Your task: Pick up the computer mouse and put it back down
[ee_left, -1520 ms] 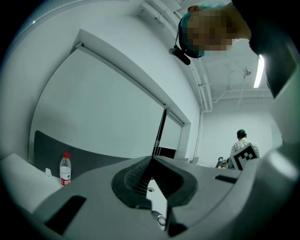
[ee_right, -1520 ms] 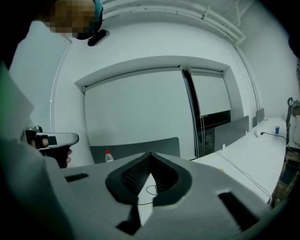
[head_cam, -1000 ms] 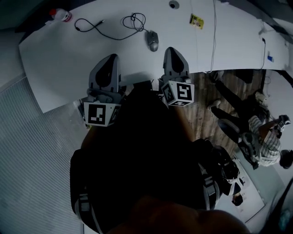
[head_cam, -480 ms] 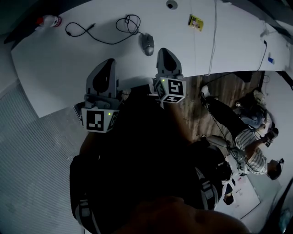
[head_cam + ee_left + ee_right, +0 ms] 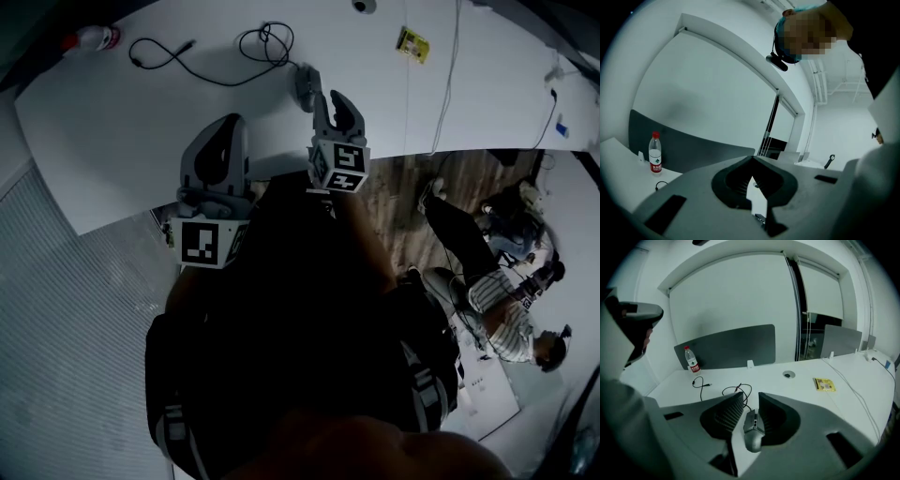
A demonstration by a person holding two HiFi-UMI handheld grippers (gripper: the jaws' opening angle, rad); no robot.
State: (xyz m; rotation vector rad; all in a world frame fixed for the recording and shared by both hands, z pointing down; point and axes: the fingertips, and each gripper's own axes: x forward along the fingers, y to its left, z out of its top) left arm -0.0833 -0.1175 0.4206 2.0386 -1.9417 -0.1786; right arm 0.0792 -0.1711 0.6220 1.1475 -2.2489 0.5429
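Grey mouse [image 5: 753, 430] lies between the right gripper's [image 5: 750, 398] just-opened jaws.

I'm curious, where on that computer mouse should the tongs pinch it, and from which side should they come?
Pinch the mouse across its two long flanks at mid-body, coming down from its rounded rear end, opposite the cable. It lies flat and narrow. The right tongs have just been opening, with the mouse between their jaws, not yet squeezed.

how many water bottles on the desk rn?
1. The water bottle stands upright at the desk's far left end, by the grey partition. The person's body hides the near edge, so another may be hidden.
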